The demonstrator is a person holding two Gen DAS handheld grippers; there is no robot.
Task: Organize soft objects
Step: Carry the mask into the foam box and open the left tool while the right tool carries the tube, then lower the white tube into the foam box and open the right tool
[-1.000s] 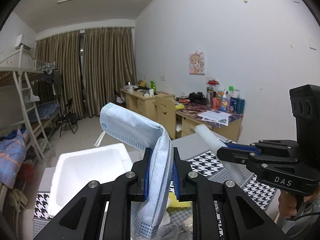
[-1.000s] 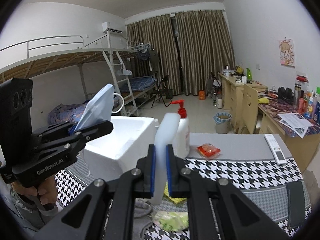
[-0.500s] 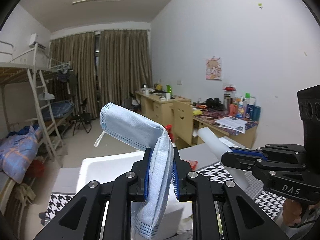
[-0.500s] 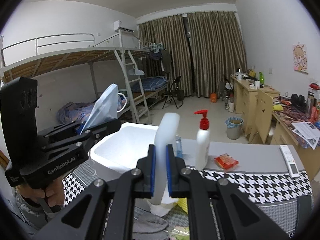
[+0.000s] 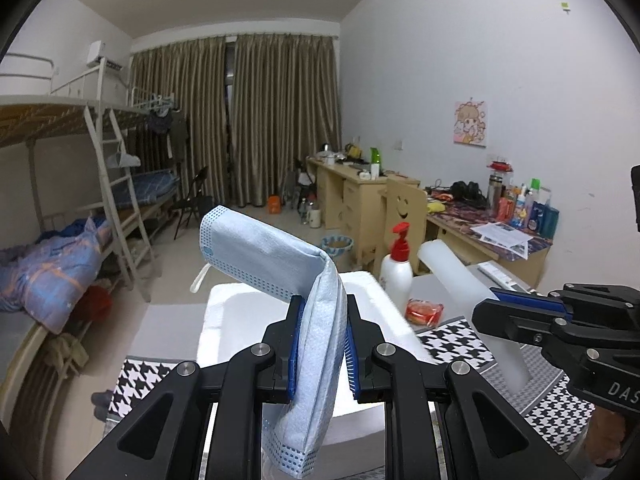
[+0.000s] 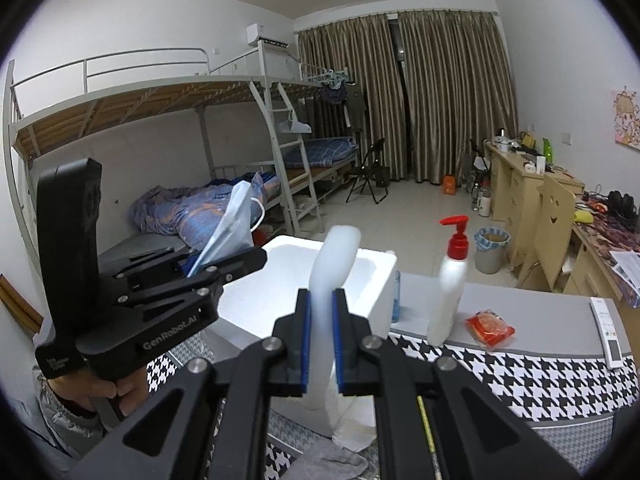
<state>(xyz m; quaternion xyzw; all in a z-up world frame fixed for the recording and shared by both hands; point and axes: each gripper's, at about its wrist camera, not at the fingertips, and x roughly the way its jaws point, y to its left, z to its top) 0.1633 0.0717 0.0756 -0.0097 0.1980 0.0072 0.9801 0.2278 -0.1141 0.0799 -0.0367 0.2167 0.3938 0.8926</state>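
My left gripper (image 5: 321, 346) is shut on a light blue face mask (image 5: 276, 256), which folds over the pads and droops forward and down. Below and ahead of it stands a white foam box (image 5: 224, 312), open at the top. My right gripper (image 6: 320, 336) is shut on a pale white foam strip (image 6: 334, 256) that curves upward above the pads. In the right wrist view the left gripper (image 6: 224, 264) with the mask (image 6: 236, 220) hangs at the left, over the foam box (image 6: 280, 280). The right gripper (image 5: 508, 304) and its strip (image 5: 460, 276) show at the right of the left wrist view.
A white pump bottle with a red top (image 6: 450, 288), a red packet (image 6: 490, 328) and a remote control (image 6: 606, 332) lie on the grey and houndstooth table (image 6: 520, 376). Grey cloth (image 6: 336, 460) lies near the front. A bunk bed (image 6: 160, 120) and desks (image 5: 360, 196) stand beyond.
Both views have swung so the foam box now sits nearer the centre, under the grippers. The pump bottle and red packet came into the left wrist view. Both grips are unchanged.
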